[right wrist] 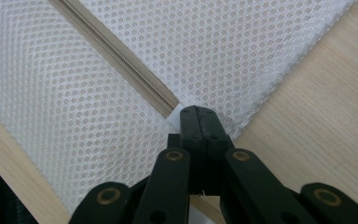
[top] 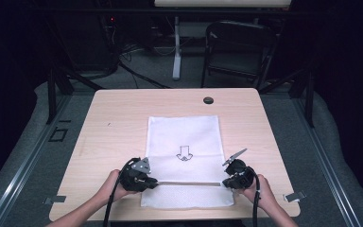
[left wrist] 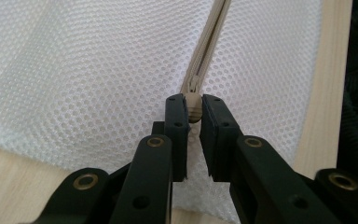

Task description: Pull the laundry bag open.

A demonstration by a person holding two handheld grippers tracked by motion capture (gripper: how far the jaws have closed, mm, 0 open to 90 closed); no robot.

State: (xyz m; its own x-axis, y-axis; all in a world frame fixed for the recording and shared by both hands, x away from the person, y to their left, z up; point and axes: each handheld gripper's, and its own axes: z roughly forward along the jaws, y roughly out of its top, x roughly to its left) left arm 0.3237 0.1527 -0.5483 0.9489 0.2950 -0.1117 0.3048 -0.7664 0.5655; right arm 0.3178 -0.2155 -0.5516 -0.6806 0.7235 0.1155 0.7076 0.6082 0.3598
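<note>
Left gripper (left wrist: 194, 109) pinches the zipper pull (left wrist: 194, 106); right gripper (right wrist: 199, 113), closed, apparently clamps the mesh bag (right wrist: 121, 154).

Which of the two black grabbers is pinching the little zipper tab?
The left gripper. Its jaws squeeze the tan zipper pull on the white mesh bag. The right gripper is clamped at the zipper's other end instead.

Both forearms enter from six o'clock. The left hand (top: 115, 185) holds the left gripper (top: 155, 182) at about seven o'clock, jaws pointing toward three and nearly closed — clamped. The right hand (top: 263, 189) holds the right gripper (top: 223, 183) at five o'clock, jaws pointing toward nine — pressed fully together.
</note>
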